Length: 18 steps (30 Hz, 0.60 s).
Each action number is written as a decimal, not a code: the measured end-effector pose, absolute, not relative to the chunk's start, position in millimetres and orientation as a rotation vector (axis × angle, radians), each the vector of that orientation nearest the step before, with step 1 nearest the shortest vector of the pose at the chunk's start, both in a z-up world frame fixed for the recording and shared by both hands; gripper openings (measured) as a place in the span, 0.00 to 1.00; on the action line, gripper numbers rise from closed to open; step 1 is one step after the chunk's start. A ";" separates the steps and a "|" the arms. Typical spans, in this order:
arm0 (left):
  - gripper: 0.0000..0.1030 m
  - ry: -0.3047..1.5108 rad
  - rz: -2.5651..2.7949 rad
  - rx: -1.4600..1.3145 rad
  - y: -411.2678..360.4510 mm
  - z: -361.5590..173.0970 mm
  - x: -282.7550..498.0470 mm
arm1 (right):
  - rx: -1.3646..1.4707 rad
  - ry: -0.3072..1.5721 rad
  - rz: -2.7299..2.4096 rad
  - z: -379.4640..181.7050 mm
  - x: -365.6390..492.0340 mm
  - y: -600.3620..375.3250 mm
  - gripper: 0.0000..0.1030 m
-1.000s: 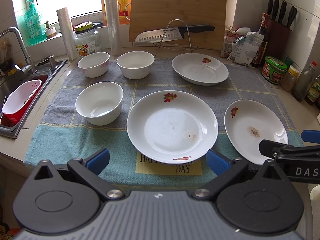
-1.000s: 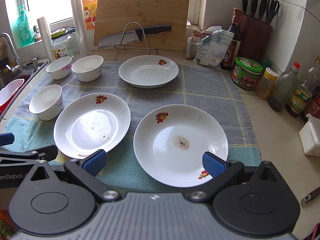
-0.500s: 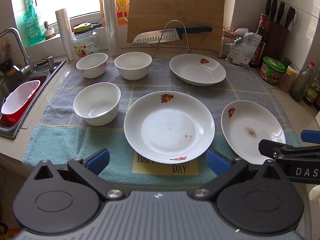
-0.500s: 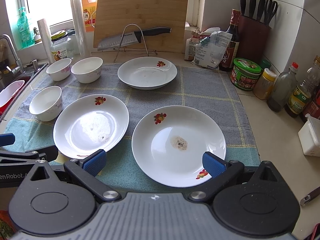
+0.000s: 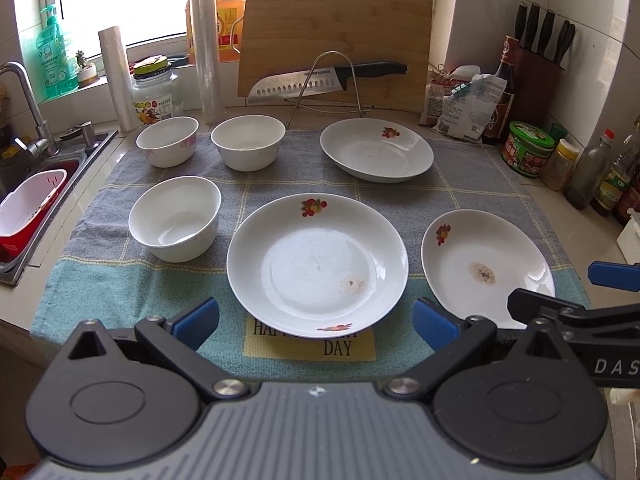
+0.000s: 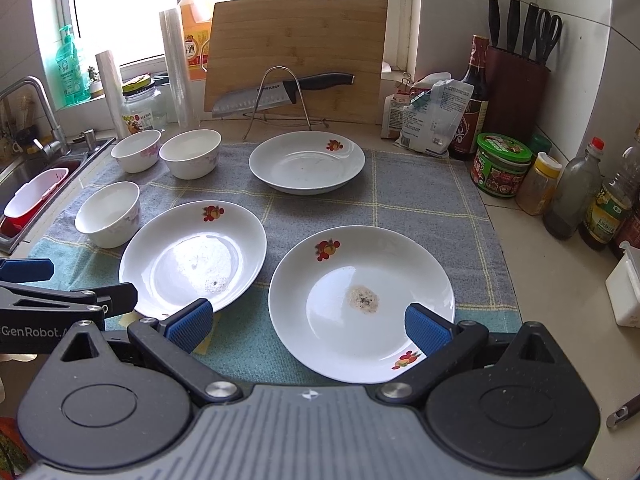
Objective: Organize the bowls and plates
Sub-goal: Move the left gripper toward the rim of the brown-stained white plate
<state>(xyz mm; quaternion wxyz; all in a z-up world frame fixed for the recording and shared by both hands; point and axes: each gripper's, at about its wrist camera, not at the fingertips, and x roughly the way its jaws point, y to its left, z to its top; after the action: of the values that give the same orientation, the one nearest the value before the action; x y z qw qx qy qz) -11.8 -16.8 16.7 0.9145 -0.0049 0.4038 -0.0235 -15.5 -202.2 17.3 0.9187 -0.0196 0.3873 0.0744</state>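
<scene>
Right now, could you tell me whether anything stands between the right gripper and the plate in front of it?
Nothing visible does. The right gripper is open directly before the near right plate, with only the towel beneath. The middle plate lies apart, to its left.

A yellow patch (image 5: 310,346) on the towel (image 5: 120,280) reads "DAY" in dark capitals, with a line above it starting "HAP", the rest covered by the middle plate (image 5: 316,260). The blade of the knife (image 5: 320,78) on the wire stand reads "SUPOR". The right gripper (image 5: 596,364), seen from the left wrist camera, shows the white letters "DAS" on its body, and the left gripper (image 6: 36,330), seen from the right wrist camera, shows "GenRobot."; labels on the jars and bottles are too small to read.
</scene>
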 end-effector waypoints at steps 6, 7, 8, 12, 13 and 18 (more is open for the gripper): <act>0.99 0.795 -0.058 -0.026 -19.4 15.0 -11.6 | -0.063 0.760 0.207 10.5 -24.5 -217.8 1.00; 0.99 0.793 -0.061 -0.029 -19.3 14.5 -11.4 | -0.072 0.759 0.215 8.6 -25.7 -221.2 1.00; 0.99 0.791 -0.063 -0.032 -19.4 13.7 -10.8 | -0.083 0.757 0.224 5.7 -27.5 -224.6 1.00; 0.99 0.790 -0.088 -0.060 -19.2 8.2 -8.0 | -0.101 0.773 0.225 -9.3 -29.7 -239.2 1.00; 0.99 0.792 -0.096 -0.067 -20.0 6.0 -7.7 | -0.094 0.783 0.223 -13.8 -29.4 -243.3 1.00; 0.99 0.808 -0.151 -0.054 -26.7 4.0 -7.0 | -0.088 0.812 0.232 -35.8 -28.5 -255.7 1.00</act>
<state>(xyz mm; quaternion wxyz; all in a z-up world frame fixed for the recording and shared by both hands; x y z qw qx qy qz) -7.0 -26.7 4.0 0.9164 -0.0263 0.3925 -0.0736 -28.4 -255.7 -35.8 0.9111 -0.0427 0.3941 0.1125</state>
